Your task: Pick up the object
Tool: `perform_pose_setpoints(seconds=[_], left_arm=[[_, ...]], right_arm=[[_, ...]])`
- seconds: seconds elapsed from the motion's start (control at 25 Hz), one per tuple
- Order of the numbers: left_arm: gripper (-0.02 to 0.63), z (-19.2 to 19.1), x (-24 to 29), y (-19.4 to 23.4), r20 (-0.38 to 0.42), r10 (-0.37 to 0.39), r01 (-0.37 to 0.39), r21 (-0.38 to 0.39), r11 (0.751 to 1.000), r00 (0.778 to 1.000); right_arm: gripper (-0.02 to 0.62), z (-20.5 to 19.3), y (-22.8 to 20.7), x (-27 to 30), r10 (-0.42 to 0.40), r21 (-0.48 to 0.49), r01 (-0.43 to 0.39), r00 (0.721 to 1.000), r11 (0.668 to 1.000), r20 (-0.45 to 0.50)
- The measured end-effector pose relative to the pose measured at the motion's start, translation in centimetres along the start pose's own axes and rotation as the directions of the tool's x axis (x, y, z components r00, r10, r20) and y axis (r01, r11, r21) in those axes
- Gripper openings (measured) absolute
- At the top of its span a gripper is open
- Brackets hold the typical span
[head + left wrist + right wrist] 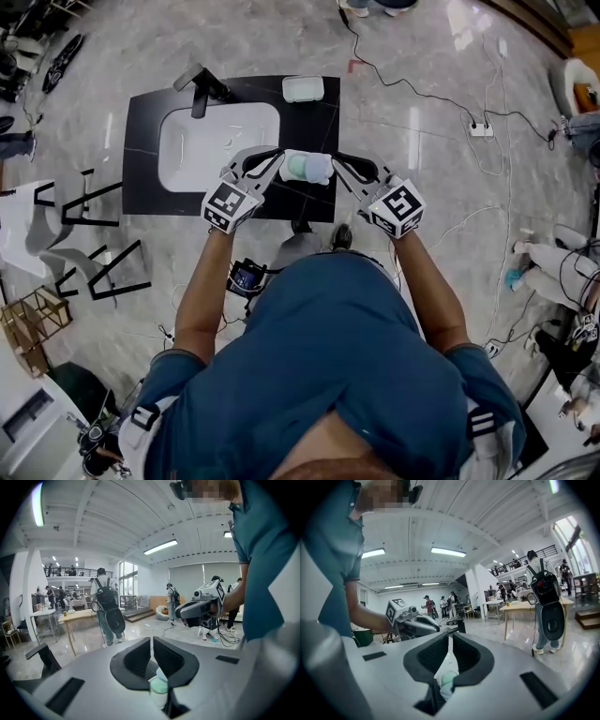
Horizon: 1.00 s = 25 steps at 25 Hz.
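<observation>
Both my arms reach forward with elbows a bit bent, bare forearms converging ahead of my chest. Left forearm (200,286) angles in toward the right, right forearm (429,286) angles in toward the left. Each hand sits behind its gripper's marker cube, cube faces up. My left gripper (277,157) and right gripper (337,161) point at each other, tips near but apart, both tilted slightly down. Left jaws are together, pinching an edge of the pale green-and-white object (307,167). Right jaws are together too, with a thin white fold of the same object caught between them.
</observation>
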State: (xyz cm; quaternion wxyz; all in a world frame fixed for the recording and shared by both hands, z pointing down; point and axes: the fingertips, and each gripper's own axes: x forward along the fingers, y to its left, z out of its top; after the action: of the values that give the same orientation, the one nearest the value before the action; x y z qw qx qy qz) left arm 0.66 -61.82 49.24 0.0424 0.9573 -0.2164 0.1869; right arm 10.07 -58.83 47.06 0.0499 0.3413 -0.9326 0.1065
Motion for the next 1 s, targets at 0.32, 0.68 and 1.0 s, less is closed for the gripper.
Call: perform_pose_setpoints(seconds=[0.32,0.68,1.0], left_arm=[[0.055,-4.2,2.3,0.2,-0.093,-0.093,0.093,0.001,0.996,0.991],[0.158,-8.0,4.1,-0.2,-0.187,-0.190,0.199,0.030,0.980,0.964],[0.298,-12.0,5.4,-1.4,-0.303,-0.289,0.320,0.056,0.946,0.908]], right_arm=[[0.142,-4.2,-0.8,1.5,0.047,0.027,-0.045,0.996,0.999,-0.073],[0.275,-8.2,-1.0,2.6,0.119,0.054,-0.112,0.984,0.992,-0.135],[0.338,-11.7,-0.7,3.4,0.179,0.037,-0.175,0.962,0.984,-0.207]])
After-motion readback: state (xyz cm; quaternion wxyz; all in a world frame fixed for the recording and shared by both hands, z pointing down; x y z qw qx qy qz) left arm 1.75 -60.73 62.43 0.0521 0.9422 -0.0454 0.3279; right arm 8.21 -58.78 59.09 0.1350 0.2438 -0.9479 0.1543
